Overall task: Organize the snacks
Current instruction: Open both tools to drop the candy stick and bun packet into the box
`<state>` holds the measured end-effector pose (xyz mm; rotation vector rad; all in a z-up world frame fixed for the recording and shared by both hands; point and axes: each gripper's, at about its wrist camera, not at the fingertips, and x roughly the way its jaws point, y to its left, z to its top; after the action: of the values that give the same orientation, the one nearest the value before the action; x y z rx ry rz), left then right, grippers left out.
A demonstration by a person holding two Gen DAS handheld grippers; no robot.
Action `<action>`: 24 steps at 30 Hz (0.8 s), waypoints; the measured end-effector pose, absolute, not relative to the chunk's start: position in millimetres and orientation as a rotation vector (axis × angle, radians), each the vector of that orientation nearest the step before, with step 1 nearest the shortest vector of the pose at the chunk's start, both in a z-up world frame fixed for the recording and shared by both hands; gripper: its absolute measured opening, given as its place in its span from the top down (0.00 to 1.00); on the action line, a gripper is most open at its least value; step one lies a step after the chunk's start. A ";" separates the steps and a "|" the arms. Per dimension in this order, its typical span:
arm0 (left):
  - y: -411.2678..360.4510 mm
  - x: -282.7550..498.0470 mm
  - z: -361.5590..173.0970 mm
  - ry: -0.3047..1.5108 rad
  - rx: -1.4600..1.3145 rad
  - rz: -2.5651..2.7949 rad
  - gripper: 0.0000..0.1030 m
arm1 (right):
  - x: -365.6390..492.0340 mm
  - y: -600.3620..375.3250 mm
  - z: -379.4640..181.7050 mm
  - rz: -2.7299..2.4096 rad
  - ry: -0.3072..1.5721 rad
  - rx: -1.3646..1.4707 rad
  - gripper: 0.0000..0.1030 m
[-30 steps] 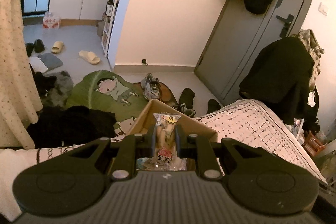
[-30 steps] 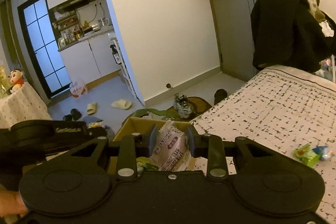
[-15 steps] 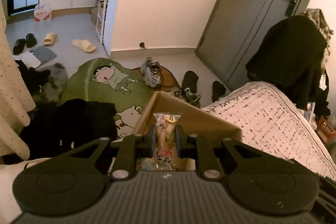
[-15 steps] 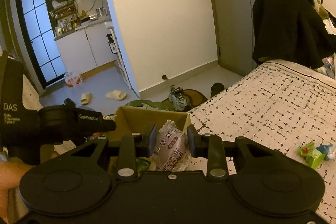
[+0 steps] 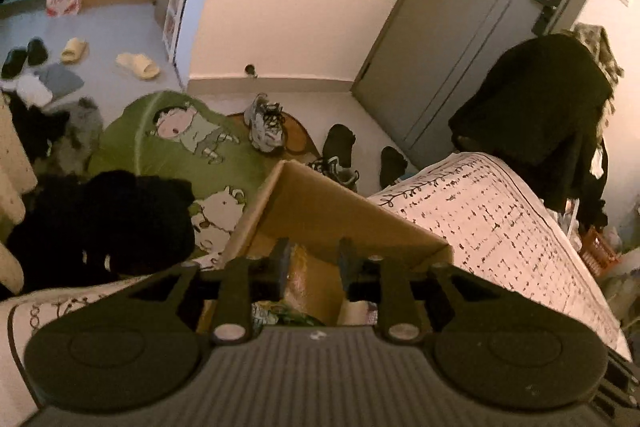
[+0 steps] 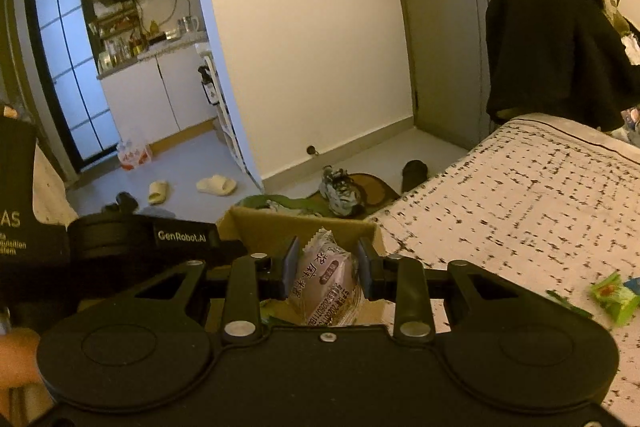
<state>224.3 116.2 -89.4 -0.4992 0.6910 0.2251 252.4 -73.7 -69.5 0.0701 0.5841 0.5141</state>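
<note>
Opening left gripper (image 5: 310,263) over the box (image 5: 340,215), lower centre, yellow snack (image 5: 300,267) dropping; right gripper (image 6: 326,269) clamps purple pack (image 6: 326,279), which may snag the box rim

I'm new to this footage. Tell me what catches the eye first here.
The right hand-held gripper is shut on a pinkish snack packet just above the open cardboard box at the bed's edge. The left hand-held gripper is over the same box, its jaws opening, a yellowish snack blurred between them. Green wrappers lie on the patterned bed at right.
</note>
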 end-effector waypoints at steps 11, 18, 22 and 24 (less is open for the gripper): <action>137.3 222.3 -81.8 0.701 -0.551 0.232 0.26 | 264.2 -65.3 -69.7 0.515 0.607 0.091 0.70; 145.6 221.0 -87.1 0.744 -0.585 0.218 0.19 | 265.5 -54.7 -59.2 0.535 0.582 0.068 0.67; 156.0 216.4 -87.5 0.739 -0.629 0.230 0.16 | 263.7 -55.6 -56.1 0.543 0.561 0.088 0.38; 159.2 213.0 -86.3 0.730 -0.640 0.228 0.11 | 256.0 -56.9 -53.0 0.523 0.554 0.049 0.24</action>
<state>213.0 159.2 -86.3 -0.6400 0.7305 0.2275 256.0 -56.9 -53.0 0.0490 0.5538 0.5231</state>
